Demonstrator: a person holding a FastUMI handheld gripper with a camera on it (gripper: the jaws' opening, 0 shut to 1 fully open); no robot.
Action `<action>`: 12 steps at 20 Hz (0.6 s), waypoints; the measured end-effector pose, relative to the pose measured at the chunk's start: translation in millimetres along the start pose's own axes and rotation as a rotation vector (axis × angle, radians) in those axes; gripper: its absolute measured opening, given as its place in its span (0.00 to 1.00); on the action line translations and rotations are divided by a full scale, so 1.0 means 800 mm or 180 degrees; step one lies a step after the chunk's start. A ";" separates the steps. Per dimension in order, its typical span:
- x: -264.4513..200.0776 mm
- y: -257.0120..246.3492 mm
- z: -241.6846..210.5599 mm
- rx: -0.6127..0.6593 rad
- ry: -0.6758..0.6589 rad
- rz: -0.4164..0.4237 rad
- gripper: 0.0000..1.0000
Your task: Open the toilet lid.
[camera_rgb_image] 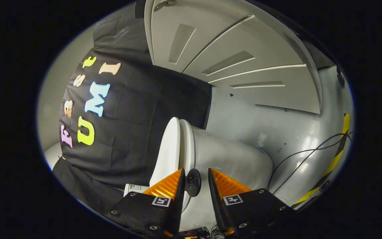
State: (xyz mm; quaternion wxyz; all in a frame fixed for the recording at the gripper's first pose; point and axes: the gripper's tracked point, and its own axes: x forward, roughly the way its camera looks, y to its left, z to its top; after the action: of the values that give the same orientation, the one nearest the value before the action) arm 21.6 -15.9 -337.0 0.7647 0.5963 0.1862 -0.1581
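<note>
In the gripper view the scene is rolled on its side. The gripper [196,174] shows as two ribbed fingers [164,186] rising from black mounting blocks that carry small square markers. The fingers stand apart with a clear gap between them and press on nothing.

In that gap, just ahead of the fingertips, sits a small dark round knob [192,186] fixed at the rim of the white ceramic toilet [230,159]. The left finger's tip lies right beside the knob; whether it touches cannot be told. The right finger's tip is clear of it.

The smooth white plastic toilet lid [168,149] appears edge-on as a long rounded slab beyond the left finger. It lies close against the white seat ring [187,142], with only a thin dark seam between the two, so the lid is down on the seat. The toilet's rounded grey-white body runs away beyond the right finger.

Behind the toilet hangs the black cloth booth wall [138,109]. A glossy grey floor [277,126] spreads past the bowl, crossed by thin black cables [305,156] and edged by a yellow-and-black striped tape [338,149]. Farther off stands a pale grey panelled door [230,49] with recessed slots. A small white box [134,188] lies by the left finger's base.
</note>
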 end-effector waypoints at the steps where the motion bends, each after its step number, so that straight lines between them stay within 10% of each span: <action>1: 0.004 0.009 -0.004 0.0009 0.0033 0.0027 0.37; 12: 0.003 0.016 0.000 0.0058 -0.0015 0.0075 0.02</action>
State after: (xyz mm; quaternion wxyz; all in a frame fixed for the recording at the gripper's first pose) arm 29.5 -13.3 -327.3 0.7615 0.6050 0.1759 -0.1521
